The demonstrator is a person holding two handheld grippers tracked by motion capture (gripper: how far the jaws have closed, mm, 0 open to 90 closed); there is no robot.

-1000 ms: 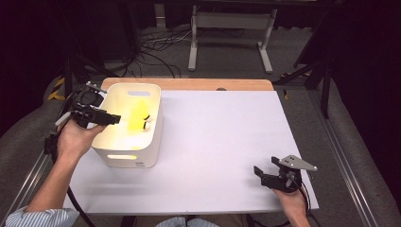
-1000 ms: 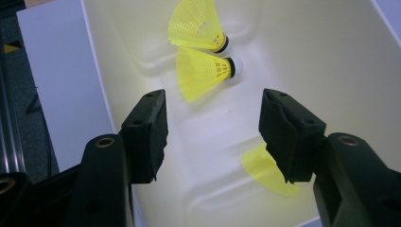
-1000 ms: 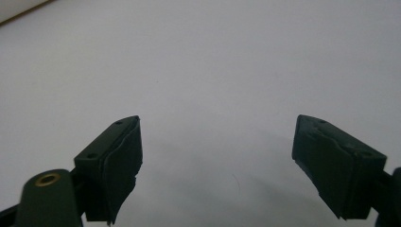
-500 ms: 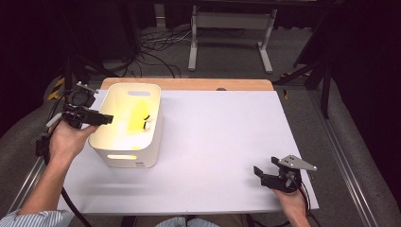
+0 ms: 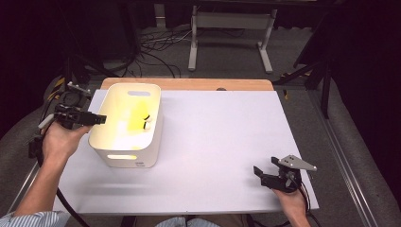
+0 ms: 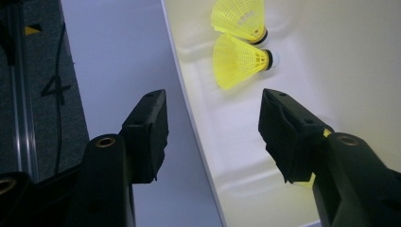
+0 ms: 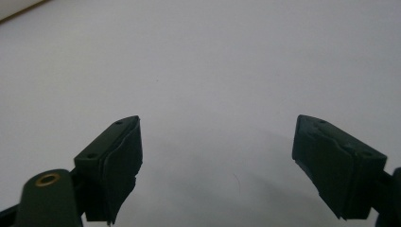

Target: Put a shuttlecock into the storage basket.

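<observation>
Bin [image 5: 142, 142]: smooth plastic, slight sheen. Shuttlecocks [image 6: 241, 59]: yellow plastic mesh skirts, glossy. Table cover [image 5: 222, 142]: matt white, smooth; bare wood at far edge [image 5: 189, 83]. Left gripper [image 6: 213, 127] jaws: matt black plastic, brass-look inserts.

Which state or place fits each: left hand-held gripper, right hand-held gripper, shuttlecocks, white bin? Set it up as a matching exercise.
1 left hand-held gripper
2 right hand-held gripper
3 shuttlecocks
4 white bin

a on the table's left part
b open, astride the bin's left wall
c lying inside the bin
d open, over bare table at right

Pairs: 1-b, 2-d, 3-c, 4-a
</observation>
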